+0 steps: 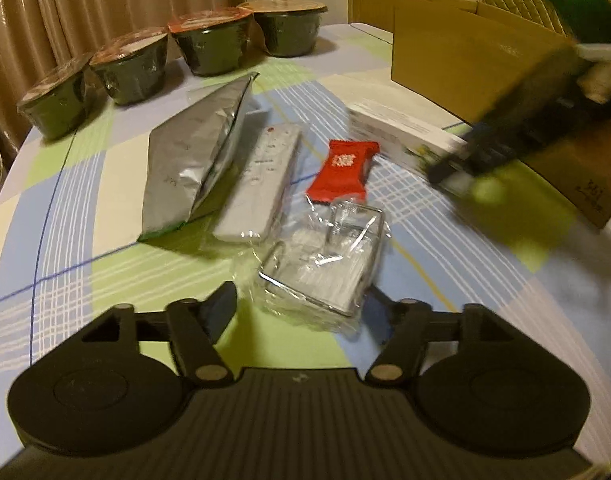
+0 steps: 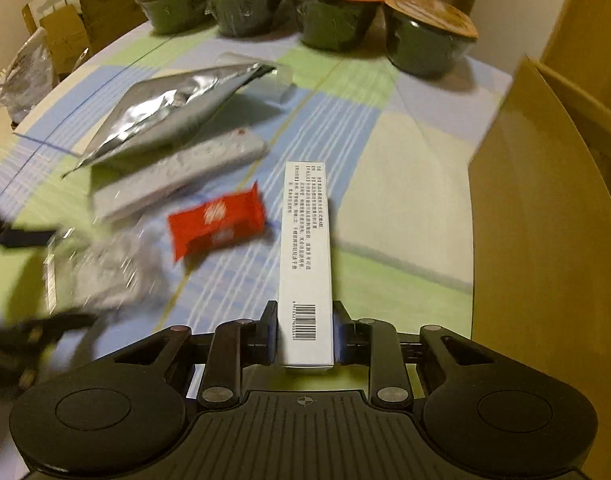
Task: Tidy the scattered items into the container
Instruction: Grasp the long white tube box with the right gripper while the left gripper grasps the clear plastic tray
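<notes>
Left wrist view: the left gripper (image 1: 305,300) has its jaws spread wide, either side of a clear wrapped pack (image 1: 325,264) on the table (image 1: 65,216), not gripping it. At 12 o'clock lies a red packet (image 1: 343,172); at 11 a remote (image 1: 261,184) under a foil bag (image 1: 193,164). Four bowls (image 1: 209,46) line the far edge. The cardboard box (image 1: 465,64) stands at 2.

Right wrist view: the right gripper (image 2: 304,332) is clamped on a white carton (image 2: 305,256) pointing to 12, held above the table, the cardboard box at 3.

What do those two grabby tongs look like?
Both the left tongs and the right tongs are matte black plastic: two round discs at the sides, a ribbed plate between them, hinged link arms with silver rivets. A small crosshair mark sits on the plate.
</notes>
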